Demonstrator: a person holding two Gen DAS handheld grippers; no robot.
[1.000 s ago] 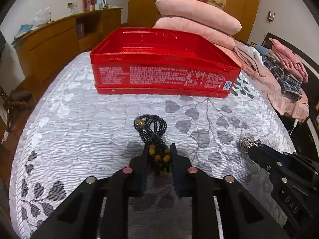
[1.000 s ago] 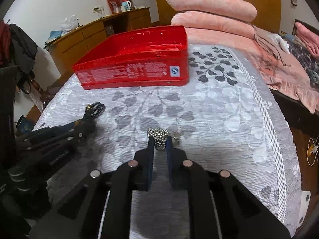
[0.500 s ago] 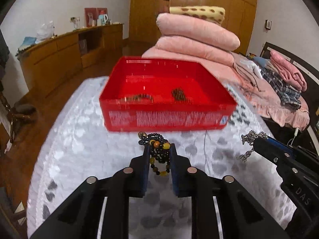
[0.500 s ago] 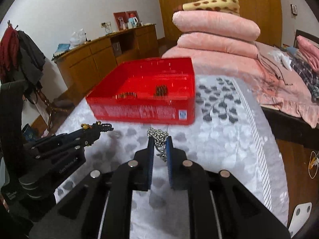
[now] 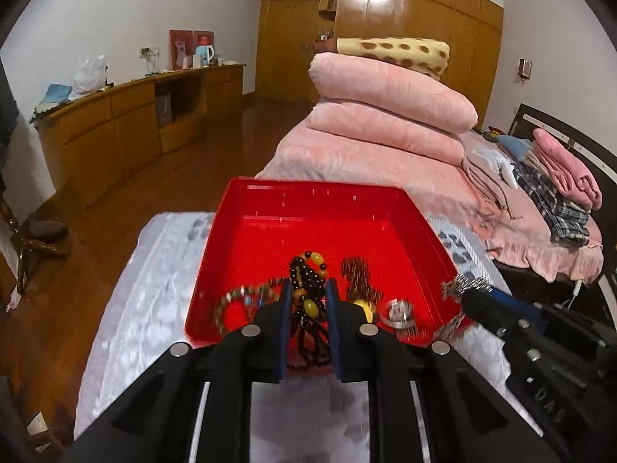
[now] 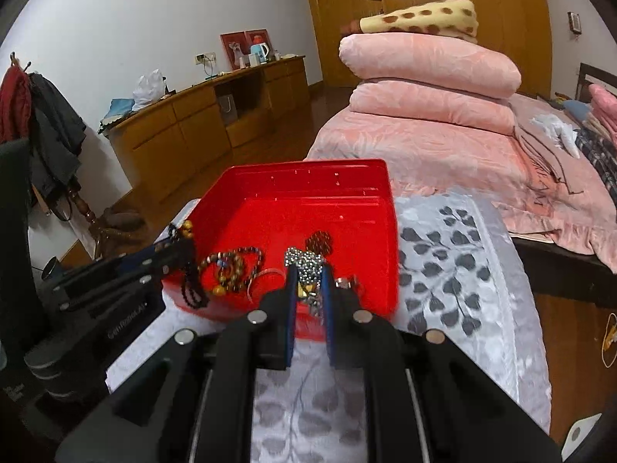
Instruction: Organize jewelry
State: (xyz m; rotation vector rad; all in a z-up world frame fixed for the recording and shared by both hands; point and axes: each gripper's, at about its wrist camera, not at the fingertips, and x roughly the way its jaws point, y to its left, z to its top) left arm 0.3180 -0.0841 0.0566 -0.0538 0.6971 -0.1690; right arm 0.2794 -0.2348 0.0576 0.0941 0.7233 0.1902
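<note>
My left gripper (image 5: 308,293) is shut on a black bead necklace with amber beads (image 5: 308,279), its jaws closing a little tighter, above the near edge of the red box (image 5: 320,216). My right gripper (image 6: 307,274) is shut on a silver ball chain (image 6: 304,261), also above the box's (image 6: 308,196) near edge. Each gripper shows in the other's view: the right gripper (image 5: 474,297) with its chain, the left gripper (image 6: 181,247) with dangling black beads (image 6: 193,287). Inside the box lie a brown bead bracelet (image 6: 231,262), a dark bead cluster (image 6: 319,240) and a silver ring (image 5: 399,312).
The box stands on a bed cover with grey leaves (image 6: 455,270). Folded pink quilts (image 5: 385,115) are stacked behind it. A wooden sideboard (image 5: 127,123) lines the left wall over bare wooden floor. Folded clothes (image 5: 555,193) lie at the right.
Both grippers have risen and moved forward with their jewelry, from the bed cover in front of the box to above its near edge. The box's inside has come into view.
</note>
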